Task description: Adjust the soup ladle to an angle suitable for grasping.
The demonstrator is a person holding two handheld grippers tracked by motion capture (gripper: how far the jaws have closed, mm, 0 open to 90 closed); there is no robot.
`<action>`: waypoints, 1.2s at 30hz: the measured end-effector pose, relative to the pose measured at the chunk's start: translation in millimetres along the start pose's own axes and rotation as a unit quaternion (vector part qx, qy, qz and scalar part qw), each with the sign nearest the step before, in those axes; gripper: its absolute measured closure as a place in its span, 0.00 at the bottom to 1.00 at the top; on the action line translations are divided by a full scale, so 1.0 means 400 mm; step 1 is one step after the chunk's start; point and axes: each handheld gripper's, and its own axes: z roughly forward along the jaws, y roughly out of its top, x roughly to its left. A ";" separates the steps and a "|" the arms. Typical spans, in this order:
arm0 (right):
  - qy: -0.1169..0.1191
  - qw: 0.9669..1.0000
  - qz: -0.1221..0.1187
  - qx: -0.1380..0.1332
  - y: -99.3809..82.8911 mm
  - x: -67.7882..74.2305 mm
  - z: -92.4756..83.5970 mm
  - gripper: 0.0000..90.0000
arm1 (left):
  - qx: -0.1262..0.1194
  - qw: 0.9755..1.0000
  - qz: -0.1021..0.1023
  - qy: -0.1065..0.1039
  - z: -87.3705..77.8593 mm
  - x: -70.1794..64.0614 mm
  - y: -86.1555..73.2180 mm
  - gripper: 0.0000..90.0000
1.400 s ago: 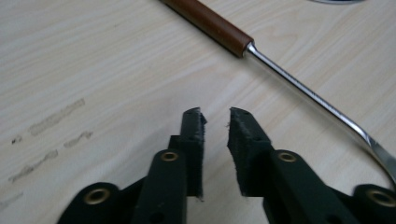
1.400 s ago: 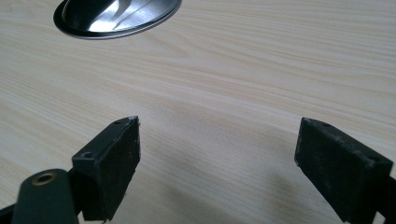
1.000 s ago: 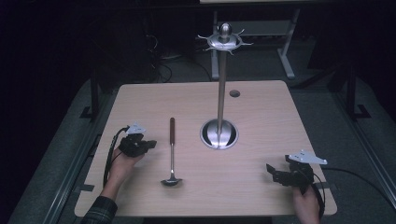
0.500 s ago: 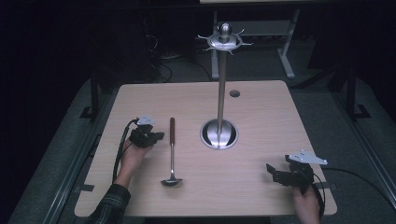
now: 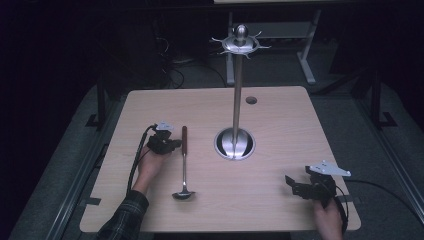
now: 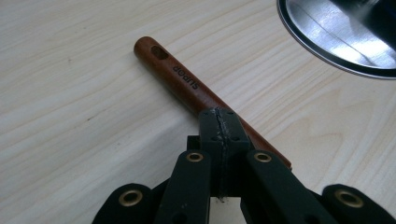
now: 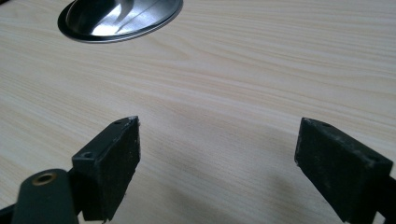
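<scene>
Since the earlier frames I have brought the left gripper (image 5: 172,144) forward and inward across the desk (image 5: 280,200); it now sits right at the wooden handle (image 6: 187,84) of the ladle (image 5: 183,165). The right gripper (image 5: 295,189) has not shifted from the near right corner. The ladle itself lies where it was.

Surroundings: the ladle lies flat on the desk, left of centre, handle pointing away from me and the steel bowl (image 5: 183,195) toward the near edge. A tall metal utensil stand (image 5: 239,100) rises from a round steel base (image 5: 234,143) near the desk's middle, with a ring of hooks (image 5: 241,44) and a ball at its top. The base sits just right of the ladle handle, apart from it. A small round hole (image 5: 251,100) marks the far part of the desk. Nothing lies between the left gripper and the handle.

Fingers: in the left gripper view the two black fingers (image 6: 212,140) are pressed together, tip to tip, with no gap. They hover over or against the handle's middle section; I cannot tell whether they touch it, and they grasp nothing. In the right gripper view the fingers (image 7: 114,158) are spread wide apart over bare desk, released, with the stand's base (image 7: 121,16) farther off.
</scene>
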 end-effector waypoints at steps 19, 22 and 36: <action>0.002 1.000 0.000 0.000 0.000 -0.001 0.000 0.15 | 0.019 0.998 0.038 -0.037 0.055 -0.066 0.029 1.00; 0.002 1.000 0.000 0.000 0.000 -0.001 0.000 0.15 | 0.021 0.998 0.043 -0.046 0.061 -0.078 0.034 1.00; 0.003 1.000 0.000 0.000 0.000 -0.001 0.000 0.15 | 0.027 0.995 0.069 -0.073 0.075 -0.134 0.056 1.00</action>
